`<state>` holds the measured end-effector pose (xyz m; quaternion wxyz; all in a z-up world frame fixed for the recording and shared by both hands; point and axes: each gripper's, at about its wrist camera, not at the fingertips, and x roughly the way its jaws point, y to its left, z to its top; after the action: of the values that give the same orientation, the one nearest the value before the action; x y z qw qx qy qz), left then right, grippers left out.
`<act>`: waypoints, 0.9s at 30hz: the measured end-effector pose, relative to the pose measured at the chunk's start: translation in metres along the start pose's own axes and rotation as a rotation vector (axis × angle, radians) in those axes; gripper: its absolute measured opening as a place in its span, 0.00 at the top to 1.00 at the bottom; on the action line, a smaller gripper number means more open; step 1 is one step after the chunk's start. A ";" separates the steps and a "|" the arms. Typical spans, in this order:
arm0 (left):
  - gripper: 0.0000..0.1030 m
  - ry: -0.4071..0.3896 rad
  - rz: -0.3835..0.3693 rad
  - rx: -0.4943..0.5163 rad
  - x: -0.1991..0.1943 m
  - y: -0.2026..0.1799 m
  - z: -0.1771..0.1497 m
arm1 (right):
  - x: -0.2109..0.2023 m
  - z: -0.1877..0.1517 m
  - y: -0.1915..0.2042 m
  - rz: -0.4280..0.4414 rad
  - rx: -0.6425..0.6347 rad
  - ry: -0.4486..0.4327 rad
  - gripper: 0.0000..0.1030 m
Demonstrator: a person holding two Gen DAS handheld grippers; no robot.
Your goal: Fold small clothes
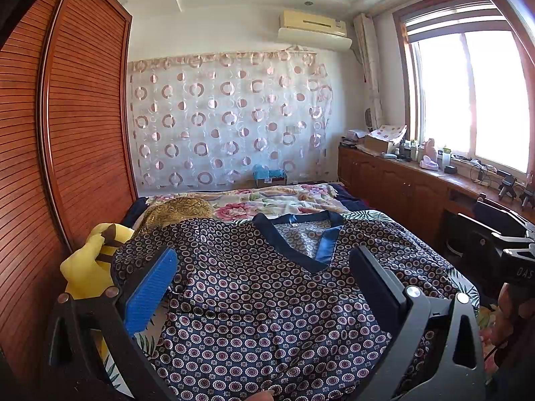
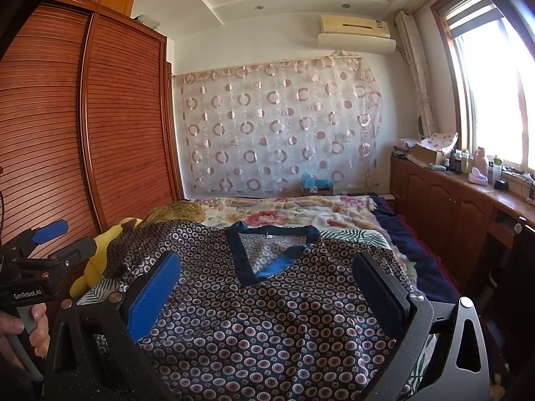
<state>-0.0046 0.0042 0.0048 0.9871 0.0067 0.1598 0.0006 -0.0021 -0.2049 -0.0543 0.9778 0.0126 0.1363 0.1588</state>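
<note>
A dark blue satin top (image 1: 254,287) (image 2: 274,307) printed with small round motifs lies spread flat on the bed, its plain navy V-neck collar (image 1: 294,234) (image 2: 267,250) at the far end. My left gripper (image 1: 264,267) hovers open above the top's near half, with blue-padded fingers wide apart and nothing between them. My right gripper (image 2: 267,277) is likewise open over the top, slightly to the right. The left gripper body (image 2: 36,254) shows at the left edge of the right wrist view, held by a hand (image 2: 26,330).
The bed (image 1: 274,197) carries a floral blanket; a yellow plush toy (image 1: 90,267) and a gold patterned cloth (image 1: 180,210) lie at its left. A slatted wooden wardrobe (image 1: 67,133) stands left, a cluttered wooden cabinet (image 1: 401,183) under the window right.
</note>
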 end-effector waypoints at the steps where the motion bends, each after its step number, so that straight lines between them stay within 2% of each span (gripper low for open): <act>1: 0.00 -0.001 0.000 0.001 0.000 -0.001 0.000 | 0.000 0.000 0.000 0.000 0.001 0.000 0.01; 27: 0.00 -0.003 0.003 0.004 0.000 -0.001 0.003 | 0.001 0.000 -0.003 0.001 0.004 -0.004 0.01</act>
<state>-0.0039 0.0033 0.0074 0.9873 0.0091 0.1583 0.0018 -0.0003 -0.2077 -0.0544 0.9779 0.0149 0.1348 0.1593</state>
